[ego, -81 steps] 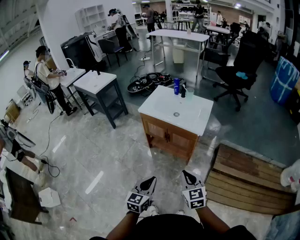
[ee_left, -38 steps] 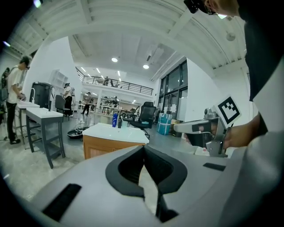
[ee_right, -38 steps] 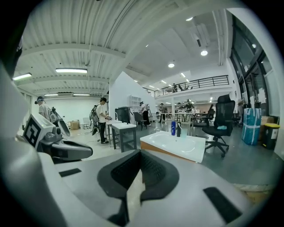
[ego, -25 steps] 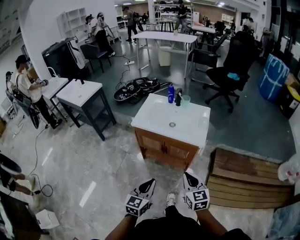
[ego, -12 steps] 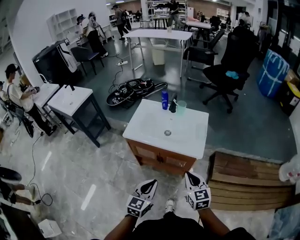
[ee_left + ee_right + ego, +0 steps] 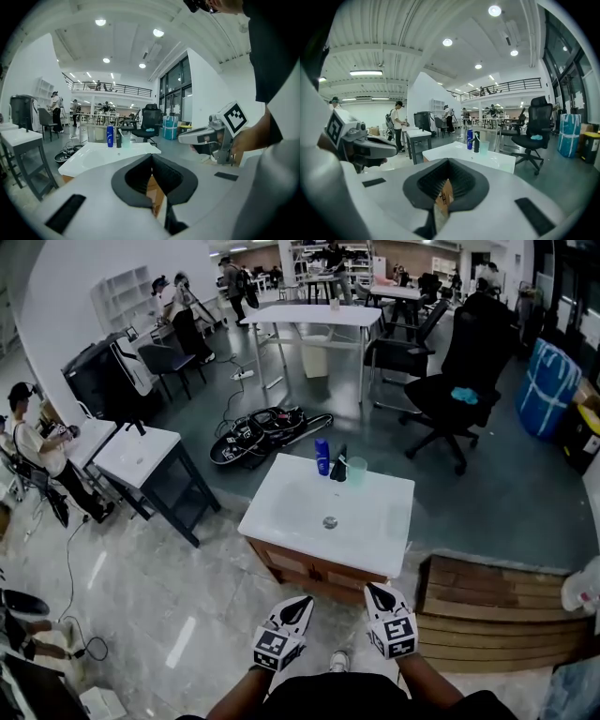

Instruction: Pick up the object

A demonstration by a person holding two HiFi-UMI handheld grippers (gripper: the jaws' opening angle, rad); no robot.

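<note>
A: Gripper states?
B: The left gripper and right gripper are held side by side, just short of the near edge of the white counter. Both jaw pairs are pressed together, and nothing is pinched.
A: Object location?
B: A blue bottle, a black faucet and a pale green cup are lined up at the counter's far edge, with the bottle leftmost and the cup rightmost. All are well apart from both grippers. A drain is seen mid-counter.

black office chair | cable pile on floor | wooden pallet | white-topped side table
</note>
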